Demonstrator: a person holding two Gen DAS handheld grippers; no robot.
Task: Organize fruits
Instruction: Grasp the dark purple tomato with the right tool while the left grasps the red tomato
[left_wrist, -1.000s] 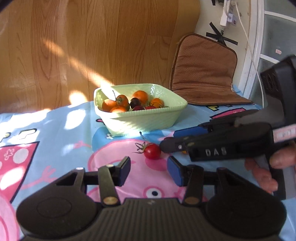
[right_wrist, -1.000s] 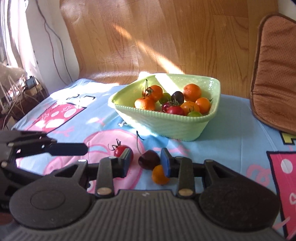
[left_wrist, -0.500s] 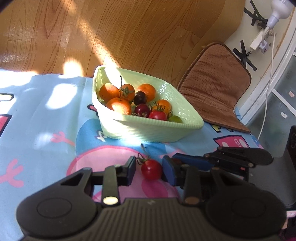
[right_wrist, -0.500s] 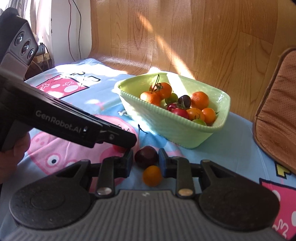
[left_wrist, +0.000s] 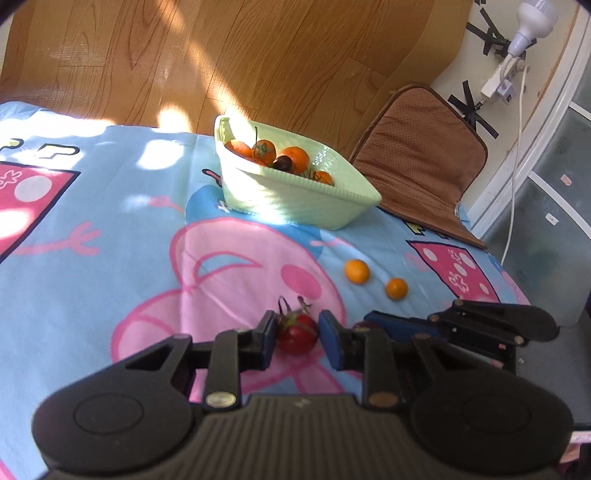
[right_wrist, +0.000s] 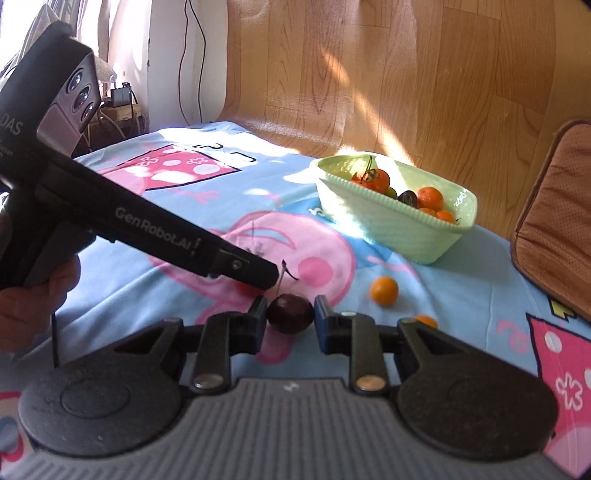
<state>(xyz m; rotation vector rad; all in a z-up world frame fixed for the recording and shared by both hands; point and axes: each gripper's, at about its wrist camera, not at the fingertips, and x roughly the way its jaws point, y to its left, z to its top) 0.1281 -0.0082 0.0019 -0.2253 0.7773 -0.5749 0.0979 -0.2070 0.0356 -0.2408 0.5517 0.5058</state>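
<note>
A pale green bowl (left_wrist: 295, 199) holds several orange, red and dark fruits; it also shows in the right wrist view (right_wrist: 391, 221). My left gripper (left_wrist: 297, 339) is shut on a red cherry tomato (left_wrist: 297, 334) with a green stem, held over the cloth. My right gripper (right_wrist: 290, 317) is shut on a dark cherry (right_wrist: 290, 314) with a stem. Two small orange fruits (left_wrist: 357, 271) (left_wrist: 396, 288) lie loose on the blue cartoon cloth (left_wrist: 110, 221); the larger orange fruit (right_wrist: 384, 291) also shows in the right wrist view.
A brown cushion (left_wrist: 417, 158) leans at the cloth's far right, beside the bowl. A white cable and plug (left_wrist: 513, 74) hang on the right wall. The left gripper's body (right_wrist: 129, 221) crosses the right wrist view. Wood flooring lies beyond the cloth.
Both grippers have drawn back from the bowl, each with its fruit between the fingers. The bowl now looks farther away, and two orange fruits show on the cloth.
</note>
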